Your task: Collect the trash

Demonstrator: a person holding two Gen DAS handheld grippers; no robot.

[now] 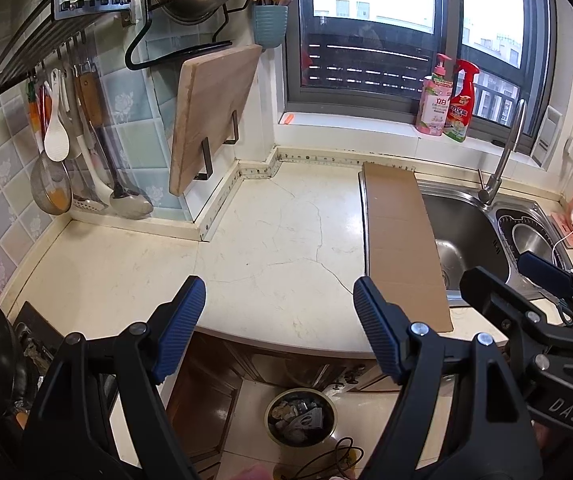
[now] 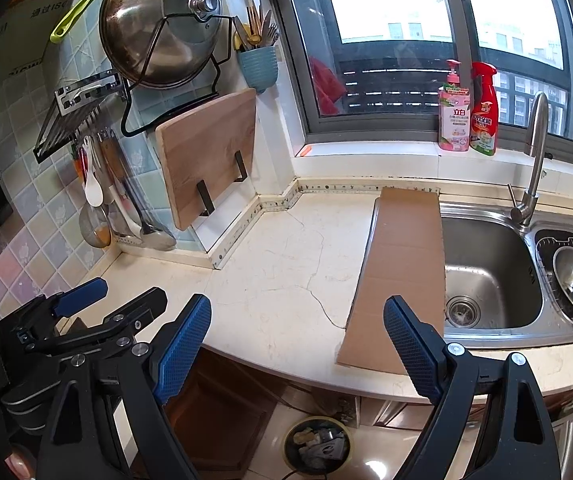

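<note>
Both my left tongs (image 1: 278,328) and right tongs (image 2: 298,344) stand apart, empty; cardboard strip (image 2: 402,276) lies just ahead, trash bin (image 2: 317,446) below.

The left gripper (image 1: 278,300) and right gripper (image 2: 296,320) hover side by side, both angled downward, jaws spread wide with nothing between the blue pads.
</note>
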